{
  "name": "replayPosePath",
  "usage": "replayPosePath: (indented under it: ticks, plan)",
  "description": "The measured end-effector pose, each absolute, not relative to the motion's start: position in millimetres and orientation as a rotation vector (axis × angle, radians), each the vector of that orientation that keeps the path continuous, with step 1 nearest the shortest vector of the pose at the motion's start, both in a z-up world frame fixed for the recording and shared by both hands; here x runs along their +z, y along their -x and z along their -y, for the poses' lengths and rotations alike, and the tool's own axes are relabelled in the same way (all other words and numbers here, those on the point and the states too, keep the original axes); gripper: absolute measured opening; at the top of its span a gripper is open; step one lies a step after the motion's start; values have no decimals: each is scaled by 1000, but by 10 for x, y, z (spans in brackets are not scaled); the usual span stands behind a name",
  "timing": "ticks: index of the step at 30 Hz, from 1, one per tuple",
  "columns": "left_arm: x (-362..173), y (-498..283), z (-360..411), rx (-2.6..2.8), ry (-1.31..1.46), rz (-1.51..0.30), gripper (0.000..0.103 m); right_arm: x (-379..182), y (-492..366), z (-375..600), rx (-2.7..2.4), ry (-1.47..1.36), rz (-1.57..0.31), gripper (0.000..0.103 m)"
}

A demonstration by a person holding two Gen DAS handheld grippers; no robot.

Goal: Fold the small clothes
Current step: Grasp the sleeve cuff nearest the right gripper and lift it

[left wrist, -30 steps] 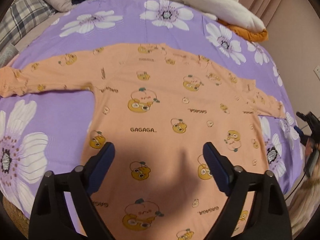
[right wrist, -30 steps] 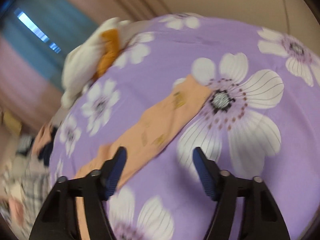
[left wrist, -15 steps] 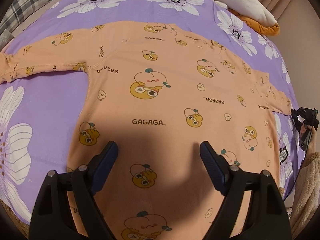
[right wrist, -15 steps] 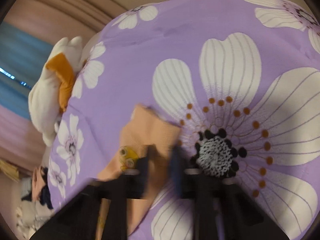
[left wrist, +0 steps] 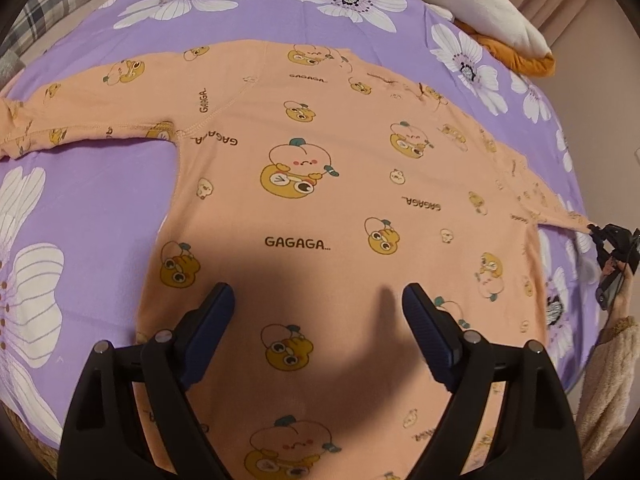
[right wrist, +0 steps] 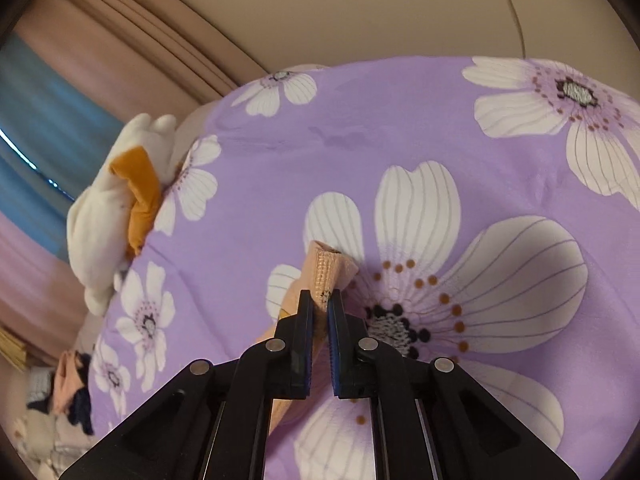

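- Since a second ago: right gripper (right wrist: 321, 300) has advanced along the sleeve to its end and gone from jaws spread to jaws clamped; left wrist view now sits closer over the shirt body.
- Peach long-sleeved shirt (left wrist: 320, 208): laid flat on the bed, both sleeves stretched out sideways, printed with cartoon fruit figures and the word "GAGAGA".
- Sleeve cuff (right wrist: 326, 270): ribbed end pinched between the right gripper's pads, raised slightly off the cover.
- Right gripper, second sighting (left wrist: 614, 240): at the right sleeve's tip, held by a hand in a fuzzy cream sleeve (left wrist: 608, 376).
- Left gripper (left wrist: 318, 304): jaws wide, nothing between them, poised over the lower part of the shirt.
- Purple bedcover (right wrist: 460, 128): large white flowers, underlying everything.
- Cream and orange bundle (right wrist: 116, 200): at the bed's far edge, well apart from the shirt.
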State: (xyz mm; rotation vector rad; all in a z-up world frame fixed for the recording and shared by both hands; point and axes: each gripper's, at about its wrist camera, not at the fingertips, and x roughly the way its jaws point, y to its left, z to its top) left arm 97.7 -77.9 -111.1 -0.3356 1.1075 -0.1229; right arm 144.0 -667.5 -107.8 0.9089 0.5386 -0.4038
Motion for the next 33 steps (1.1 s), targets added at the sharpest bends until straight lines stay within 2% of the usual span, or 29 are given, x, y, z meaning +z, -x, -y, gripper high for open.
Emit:
replayPosePath:
  ticks: [13, 18, 26, 33]
  plan:
    - [-874, -847, 477, -51, 354, -1028, 86, 379, -1623, 5546, -223, -534, -428, 8]
    - [-816, -785, 350, -44, 376, -1016, 86, 684, -1778, 4904, -98, -445, -443, 8]
    - [-729, -686, 107, -3, 405, -980, 86, 668, -2031, 3639, 137, -294, -529, 8]
    - [-758, -599, -90, 29, 431, -984, 86, 180, -2207, 2709, 282, -235, -686, 8]
